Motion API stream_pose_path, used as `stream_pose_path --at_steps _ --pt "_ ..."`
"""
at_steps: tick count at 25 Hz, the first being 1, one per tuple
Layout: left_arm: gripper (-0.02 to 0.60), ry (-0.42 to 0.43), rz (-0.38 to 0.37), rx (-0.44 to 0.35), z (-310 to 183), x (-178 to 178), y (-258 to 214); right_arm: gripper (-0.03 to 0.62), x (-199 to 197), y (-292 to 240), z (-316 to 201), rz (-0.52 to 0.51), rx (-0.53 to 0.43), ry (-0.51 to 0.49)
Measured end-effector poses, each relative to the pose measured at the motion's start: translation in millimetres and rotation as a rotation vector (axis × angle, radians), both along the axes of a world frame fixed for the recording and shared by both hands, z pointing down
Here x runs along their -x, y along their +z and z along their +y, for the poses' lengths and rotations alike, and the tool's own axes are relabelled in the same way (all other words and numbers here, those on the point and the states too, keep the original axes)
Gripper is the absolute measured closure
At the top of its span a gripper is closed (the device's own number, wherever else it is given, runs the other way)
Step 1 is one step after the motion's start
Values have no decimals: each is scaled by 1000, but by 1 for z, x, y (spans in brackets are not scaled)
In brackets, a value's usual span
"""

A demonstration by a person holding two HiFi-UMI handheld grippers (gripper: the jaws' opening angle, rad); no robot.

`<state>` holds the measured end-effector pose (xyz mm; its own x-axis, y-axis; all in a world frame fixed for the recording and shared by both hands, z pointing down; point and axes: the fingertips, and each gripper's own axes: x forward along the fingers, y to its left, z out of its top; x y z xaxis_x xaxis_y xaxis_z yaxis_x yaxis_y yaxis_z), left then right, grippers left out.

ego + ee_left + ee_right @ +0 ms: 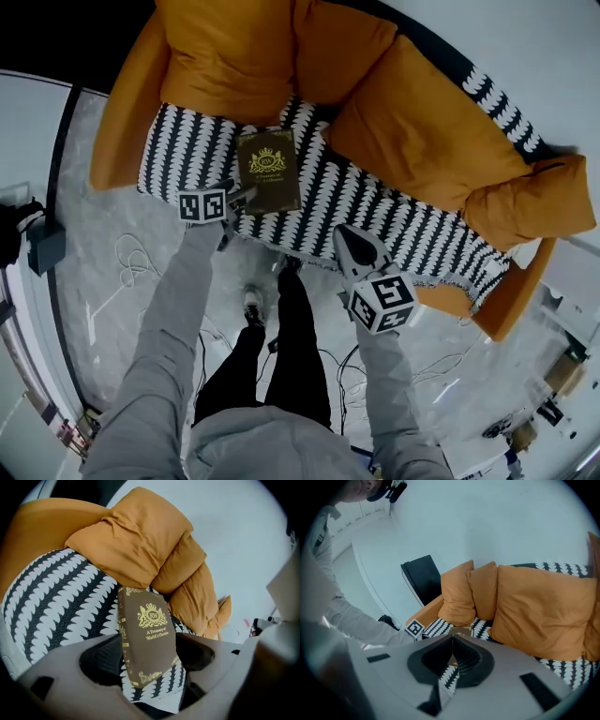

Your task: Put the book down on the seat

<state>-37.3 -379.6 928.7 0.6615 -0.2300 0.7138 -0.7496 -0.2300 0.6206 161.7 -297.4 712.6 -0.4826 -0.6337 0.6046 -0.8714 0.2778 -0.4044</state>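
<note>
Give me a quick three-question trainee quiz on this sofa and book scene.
1. True or false: the right gripper has its jaws together with nothing between them.
2. Which gripper grips the brown book? A. left gripper B. right gripper C. neither
3. Fill in: the cushions behind the patterned seat are ____ in colour.
Key: 1 true; 2 A; 3 orange.

Head looks down; tool views seemingly share seat (187, 150).
</note>
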Motion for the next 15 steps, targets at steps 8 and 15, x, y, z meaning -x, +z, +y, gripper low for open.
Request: stream_pose_path --at_steps 8,15 --pt "239 -33 68 -67 20 19 -50 566 2 -28 27 81 -32 25" --pt "241 17 1 -181 44 46 -107 566 0 -60 60 98 -64 95"
